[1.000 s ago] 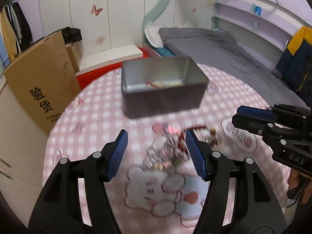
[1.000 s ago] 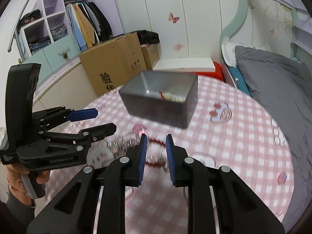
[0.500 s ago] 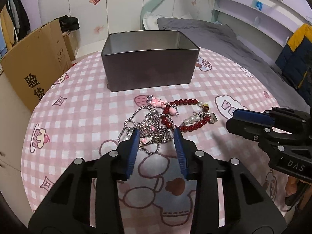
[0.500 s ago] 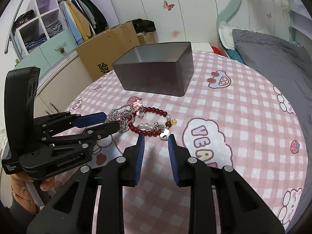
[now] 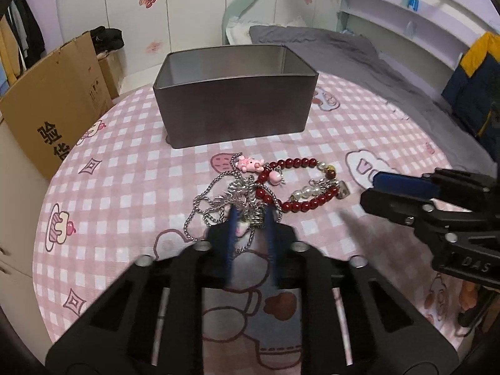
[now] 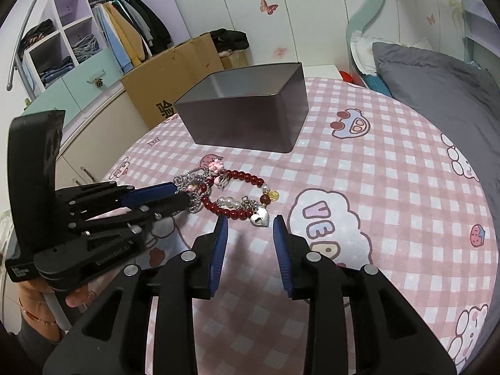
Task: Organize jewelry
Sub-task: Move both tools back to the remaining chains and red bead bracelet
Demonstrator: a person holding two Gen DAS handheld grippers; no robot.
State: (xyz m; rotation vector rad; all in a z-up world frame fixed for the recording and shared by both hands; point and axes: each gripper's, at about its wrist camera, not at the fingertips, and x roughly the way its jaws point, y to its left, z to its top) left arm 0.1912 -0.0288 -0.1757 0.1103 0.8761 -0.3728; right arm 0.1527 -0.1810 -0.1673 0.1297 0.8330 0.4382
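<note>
Tangled silver chain [image 5: 218, 201] lies on pink checked tablecloth [image 5: 131, 187], touching red bead bracelet [image 5: 300, 204] (pearl section, heart charm, gold coin). Pink charm [image 5: 248, 163] at far edge of pile. Grey metal tin [image 5: 234, 115] stands just beyond. Left gripper [image 5: 250, 218] clenched on chain. Right gripper [image 6: 250, 228] near heart charm, jaws opening, nothing between its 2 fingers.

Your right gripper [image 6: 250, 228] hovers just short of the red bead bracelet [image 6: 237, 200], jaws opening, nothing between them. Your left gripper [image 6: 184, 198] pinches the silver chain [image 6: 190, 181].
</note>
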